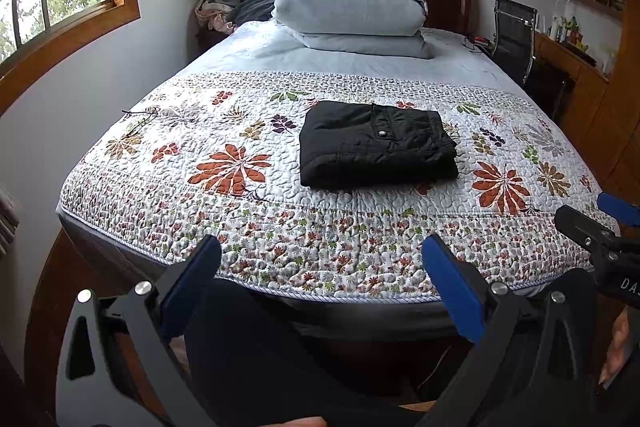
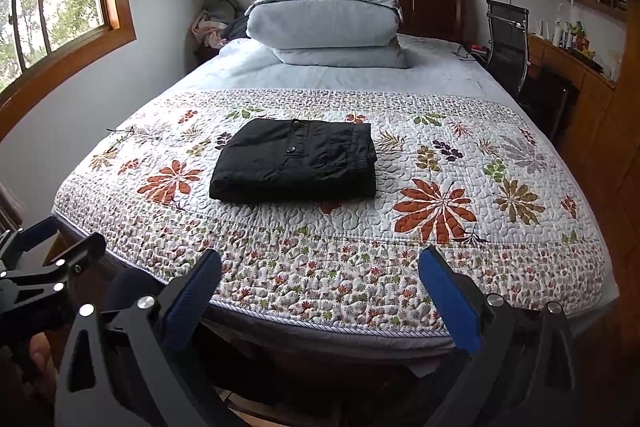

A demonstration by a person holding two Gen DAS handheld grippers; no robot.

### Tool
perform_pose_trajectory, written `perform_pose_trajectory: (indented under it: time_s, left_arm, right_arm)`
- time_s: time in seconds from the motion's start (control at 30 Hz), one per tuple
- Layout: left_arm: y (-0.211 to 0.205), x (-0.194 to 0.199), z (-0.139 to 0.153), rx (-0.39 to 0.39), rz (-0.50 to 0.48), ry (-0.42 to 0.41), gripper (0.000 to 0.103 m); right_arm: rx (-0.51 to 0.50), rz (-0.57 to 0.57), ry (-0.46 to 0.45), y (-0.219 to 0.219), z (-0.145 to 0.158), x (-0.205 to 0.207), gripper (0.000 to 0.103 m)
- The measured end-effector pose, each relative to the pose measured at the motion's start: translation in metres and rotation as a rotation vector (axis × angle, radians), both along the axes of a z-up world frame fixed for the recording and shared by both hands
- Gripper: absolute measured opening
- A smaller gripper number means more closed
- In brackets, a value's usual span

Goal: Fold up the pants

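The bed (image 1: pixel 248 259) fills both views, covered at the near end by a flowered quilt (image 1: pixel 224 131), with a pale blue sheet beyond. A folded blue duvet (image 1: pixel 348 7) is stacked at the headboard end. A black chair (image 1: pixel 514 35) stands at the bed's right side, near the desk.

The pants (image 1: pixel 376 147) lie on the quilt, roughly mid-width, well apart from the near edge. They form a compact black rectangle of several layers, edges fairly square, a snap button showing on top.

The left gripper (image 1: pixel 320 283) hangs off the foot of the bed, jaws spread wide, nothing between them. The right gripper (image 2: pixel 320 291) is likewise released and empty, also short of the bed edge. Neither touches the pants.

Assessment: folding appears complete. The right-hand edge bulges a little; at most a light tidy remains. No further fold seems needed.
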State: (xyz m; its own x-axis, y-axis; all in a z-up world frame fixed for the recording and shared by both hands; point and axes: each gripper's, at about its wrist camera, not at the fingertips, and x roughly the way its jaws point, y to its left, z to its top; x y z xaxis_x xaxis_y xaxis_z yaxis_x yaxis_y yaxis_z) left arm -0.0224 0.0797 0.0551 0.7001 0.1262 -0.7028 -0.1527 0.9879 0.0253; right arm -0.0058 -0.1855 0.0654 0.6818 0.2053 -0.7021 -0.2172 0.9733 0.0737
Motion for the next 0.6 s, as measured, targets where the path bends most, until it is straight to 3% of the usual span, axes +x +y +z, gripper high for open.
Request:
perform_pose_trajectory:
  time_s: [0.6]
  left_arm:
    - [-0.0007,0.0007,0.0019,-0.005,-0.004,-0.001,0.1]
  right_arm:
    - [-0.004,0.005,-0.005,0.0009,0.0024,0.0004,0.099]
